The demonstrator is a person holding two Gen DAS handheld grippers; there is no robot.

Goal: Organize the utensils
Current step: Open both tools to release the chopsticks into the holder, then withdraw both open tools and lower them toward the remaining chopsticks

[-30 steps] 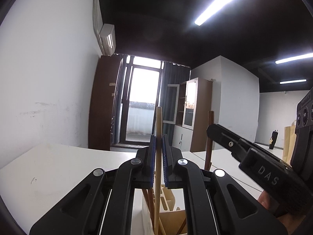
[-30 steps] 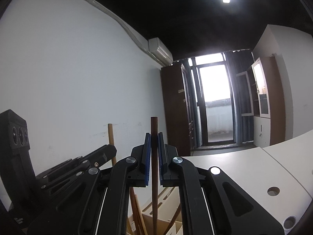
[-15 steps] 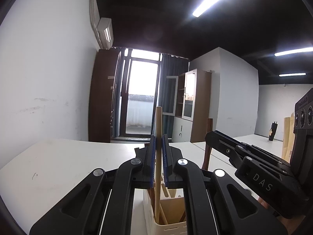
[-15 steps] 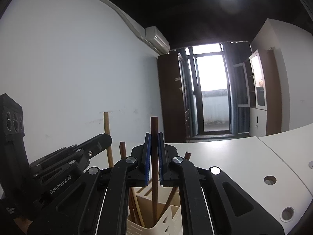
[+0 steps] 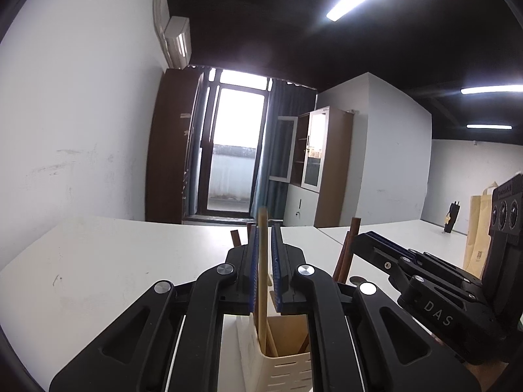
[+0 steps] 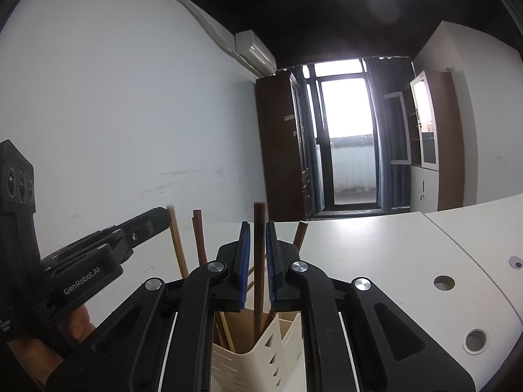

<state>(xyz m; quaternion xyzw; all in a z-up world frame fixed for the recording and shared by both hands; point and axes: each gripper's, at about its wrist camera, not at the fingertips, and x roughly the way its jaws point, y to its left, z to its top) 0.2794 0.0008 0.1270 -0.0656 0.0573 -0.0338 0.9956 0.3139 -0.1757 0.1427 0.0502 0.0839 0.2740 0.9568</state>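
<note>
Right, the writing first: "DAS" shows on the side of your right tongs (image 6: 258, 261), "GenRobot.AI" on your left tongs (image 5: 264, 261). The white table (image 5: 114, 261) has round holes (image 6: 444, 283) near its right edge. Beyond its far edge are a glass door (image 5: 235, 150) and a brown cabinet (image 6: 278, 143). The cream slotted holder (image 5: 287, 369) stands on the table below both tongs, sticks upright in it. Your right tongs have just been opening, so the dark stick (image 6: 260, 215) stands loose between the pads. Your left tongs are clenched on the light stick (image 5: 262, 277), which sits lower between them than before.
</note>
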